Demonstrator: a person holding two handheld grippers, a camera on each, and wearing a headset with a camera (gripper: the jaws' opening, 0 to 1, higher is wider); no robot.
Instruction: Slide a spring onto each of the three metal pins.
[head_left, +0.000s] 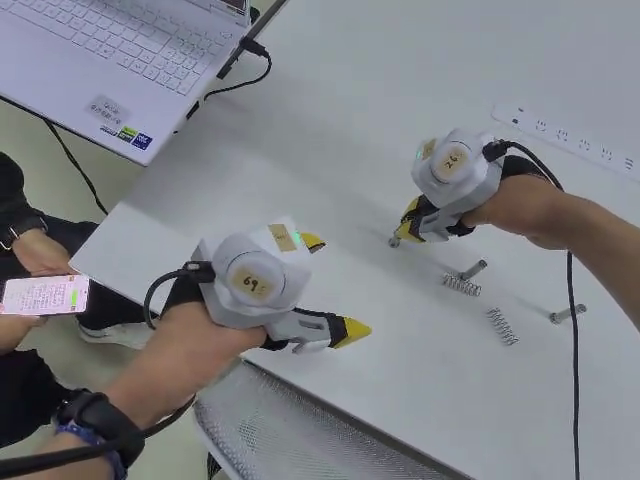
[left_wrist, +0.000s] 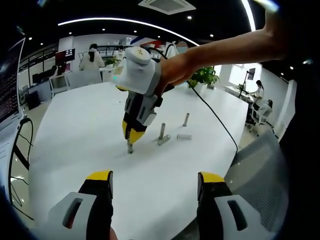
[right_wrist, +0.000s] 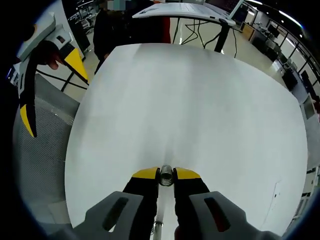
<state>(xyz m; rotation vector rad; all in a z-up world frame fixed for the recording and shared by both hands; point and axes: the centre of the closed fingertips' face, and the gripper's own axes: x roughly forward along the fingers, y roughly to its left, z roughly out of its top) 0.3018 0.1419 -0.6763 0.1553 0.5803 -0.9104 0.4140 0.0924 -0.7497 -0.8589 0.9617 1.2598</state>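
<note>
White tabletop (head_left: 330, 120) spreads out below us, with a laptop (head_left: 120, 50) at its far left corner and a power strip (head_left: 575, 140) near the far right edge. We hold the right gripper (head_left: 403, 234) pointing down at the table. Its jaws are pinched almost together on the gripped spring (right_wrist: 166, 177), which sits between the yellow tips. Just under those tips the first pin (left_wrist: 130, 148) stands upright on the table; we cannot tell whether the spring is already around it.

To the right of it, in the left gripper view, the second pin (left_wrist: 162, 131) stands upright with a loose spring (left_wrist: 164, 140) lying at its foot. Another loose spring (left_wrist: 184, 137) lies flat just beside that, and the third pin (left_wrist: 186, 119) stands a little beyond it. Neither of these two pins carries a spring.

Our left gripper (left_wrist: 156, 182) hovers over the near edge of the table, well apart from the right one. Its jaws are spread wide and hold nothing.

A mesh chair (head_left: 300, 430) sits below the table's near edge, and at the far left a seated person's hand holds a phone (head_left: 45, 294).
</note>
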